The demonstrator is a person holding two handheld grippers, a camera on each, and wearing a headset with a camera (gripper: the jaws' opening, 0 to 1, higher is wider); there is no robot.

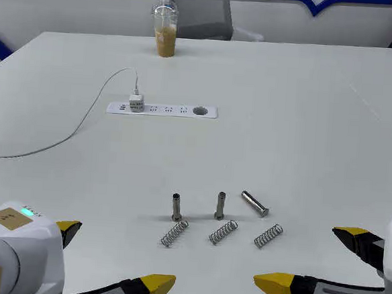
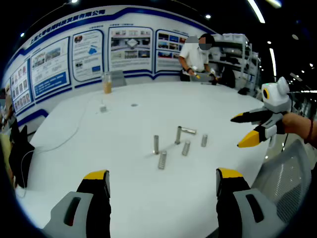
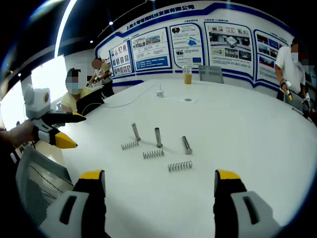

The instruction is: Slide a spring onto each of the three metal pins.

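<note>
**White workbench with three pins, three loose springs and two open grippers**

A broad white table (image 1: 305, 128) stood in a room whose wall carried blue-trimmed display boards (image 2: 89, 49). Towards the table's near edge, the left pin (image 1: 176, 206) and the middle pin (image 1: 220, 205) stood upright. The right pin (image 1: 254, 203) lay on its side just beside them. Three coils lay flat in a row just in front: the left spring (image 1: 174, 232), the middle spring (image 1: 223, 232) and the right spring (image 1: 268, 235). None was on a pin.

The left gripper (image 1: 112, 257) hung at the lower left, its yellow-tipped jaws spread wide with nothing between them. The right gripper (image 1: 311, 261) hung at the lower right, equally spread and empty. Both were apart from the springs.

Farther back lay a power strip (image 1: 165, 109) with a white charger (image 1: 136, 102) plugged in. Its cable (image 1: 83, 122) curved off to the left. A plastic cup (image 1: 165, 30) of tan drink stood at the far edge, near a grey chair (image 1: 199, 9).
</note>
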